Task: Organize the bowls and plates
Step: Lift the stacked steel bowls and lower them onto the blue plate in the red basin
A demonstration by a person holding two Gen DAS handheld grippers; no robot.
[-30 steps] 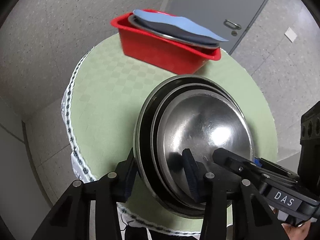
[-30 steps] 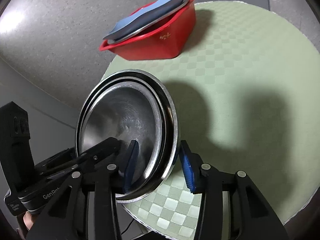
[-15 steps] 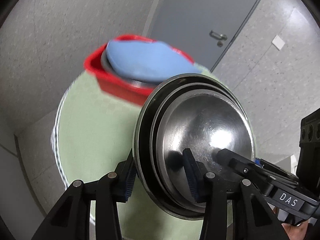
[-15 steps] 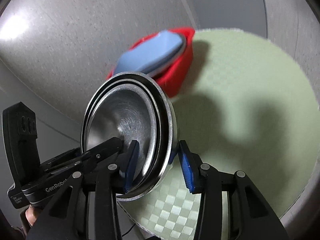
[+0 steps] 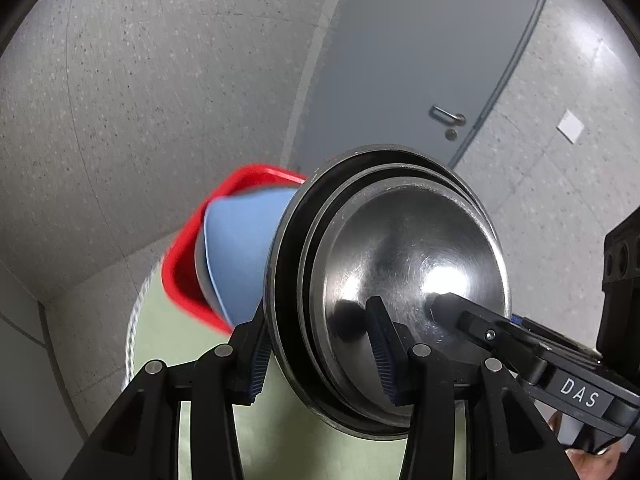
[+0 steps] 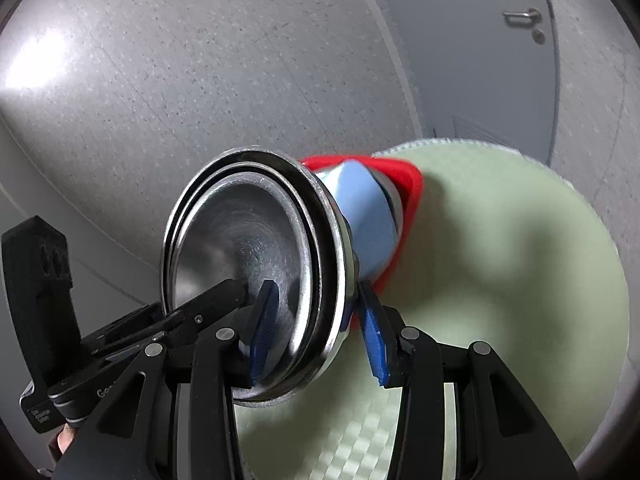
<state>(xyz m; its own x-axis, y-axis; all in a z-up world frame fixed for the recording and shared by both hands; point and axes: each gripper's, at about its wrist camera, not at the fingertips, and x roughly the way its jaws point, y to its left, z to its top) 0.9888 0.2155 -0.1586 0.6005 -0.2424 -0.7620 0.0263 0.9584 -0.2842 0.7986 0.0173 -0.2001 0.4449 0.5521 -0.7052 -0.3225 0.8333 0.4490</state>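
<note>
Partly hidden behind the stack of steel bowls (image 5: 400, 264) are the red tub (image 5: 188, 264) and the blue plate (image 5: 244, 252) lying in it; both are blurred, and what else the tub holds cannot be made out. The table, covered by a green checked cloth (image 6: 520, 280), is cut off by the lower edge of both views. How many bowls are nested is hard to count; three rims can be told apart.

The stack is held up on edge above the table, in front of the tub. Its open side is turned toward the right of the left wrist view, its rims running roughly top to bottom of the picture.

The left gripper (image 5: 320, 352) is clamped on the lower rim of the stack, one pad inside, one outside. The right gripper (image 6: 320, 328) is clenched on the same stack likewise. Its other side is seen entering the left view at the lower right.
</note>
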